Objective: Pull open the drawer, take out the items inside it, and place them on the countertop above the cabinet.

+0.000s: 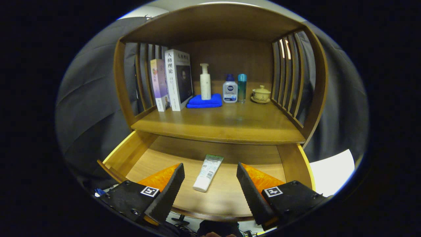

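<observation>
Dark cloth hangs behind a warm brown wooden cabinet [217, 26] with slatted sides, and its flat wooden table [227, 126] lies well beyond the gripper [210, 184]. Going from the left along that table: two upright books [172, 82] lean against the slats, then a folded blue cloth [204, 101] carries a tall white pump bottle [205, 82], next to it stands a short white bottle with a blue cap [230, 89], then a slim teal bottle [242, 87], and furthest right a small cream lidded cup on a saucer [261, 94].

Below the table, the light wooden drawer [131, 148] stands pulled out, so the first step looks done. One item is visible inside: a white tube with a green end [208, 172], lying flat on the drawer floor, just ahead of the gripper and roughly on the line between its two fingers, its cap end nearer. The gripper is spread wide, holding nothing, its black ridged fingers [169, 191] hovering above the drawer's front part, apart from the tube.

By my judgement, grasping the tube, lifting it out and setting it on the table are all left to do. The drawer's rear runs under the table, so whether more items lie there cannot be told.
</observation>
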`<action>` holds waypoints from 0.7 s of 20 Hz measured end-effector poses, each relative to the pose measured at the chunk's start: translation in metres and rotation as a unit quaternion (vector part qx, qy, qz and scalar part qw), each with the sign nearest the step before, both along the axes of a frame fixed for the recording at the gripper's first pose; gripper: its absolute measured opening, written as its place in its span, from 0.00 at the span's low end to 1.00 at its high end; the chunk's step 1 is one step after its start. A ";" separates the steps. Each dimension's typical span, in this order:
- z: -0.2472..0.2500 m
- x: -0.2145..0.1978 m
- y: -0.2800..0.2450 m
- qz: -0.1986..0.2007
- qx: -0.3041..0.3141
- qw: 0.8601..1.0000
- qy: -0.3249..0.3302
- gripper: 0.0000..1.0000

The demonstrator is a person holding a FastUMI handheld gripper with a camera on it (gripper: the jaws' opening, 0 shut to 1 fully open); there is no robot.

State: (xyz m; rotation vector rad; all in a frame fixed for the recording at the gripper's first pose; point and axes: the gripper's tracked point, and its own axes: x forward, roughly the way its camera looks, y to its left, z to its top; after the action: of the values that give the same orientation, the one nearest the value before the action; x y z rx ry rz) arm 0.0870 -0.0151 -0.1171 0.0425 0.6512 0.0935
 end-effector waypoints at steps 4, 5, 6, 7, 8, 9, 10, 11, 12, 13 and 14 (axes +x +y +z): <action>-0.017 0.024 0.002 0.003 -0.007 0.999 0.040 1.00; -0.021 0.028 0.006 0.009 -0.002 0.998 0.054 1.00; -0.027 0.031 0.009 0.016 0.004 0.997 0.073 1.00; -0.031 0.033 0.012 0.024 0.008 0.996 0.091 1.00; -0.038 0.035 0.015 0.029 0.011 0.994 0.108 1.00; -0.042 0.037 0.017 0.033 0.010 0.992 0.121 1.00; -0.048 0.039 0.019 0.039 0.008 0.990 0.134 0.99; -0.053 0.040 0.021 0.043 0.006 0.988 0.149 0.99; -0.057 0.041 0.023 0.045 0.007 0.986 0.159 1.00; -0.061 0.042 0.025 0.046 0.006 0.984 0.173 1.00; -0.066 0.043 0.024 0.044 0.002 0.981 0.188 0.99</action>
State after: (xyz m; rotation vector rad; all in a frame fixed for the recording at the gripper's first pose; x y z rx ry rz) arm 0.1297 0.0092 -0.1829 0.0348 1.0303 0.1747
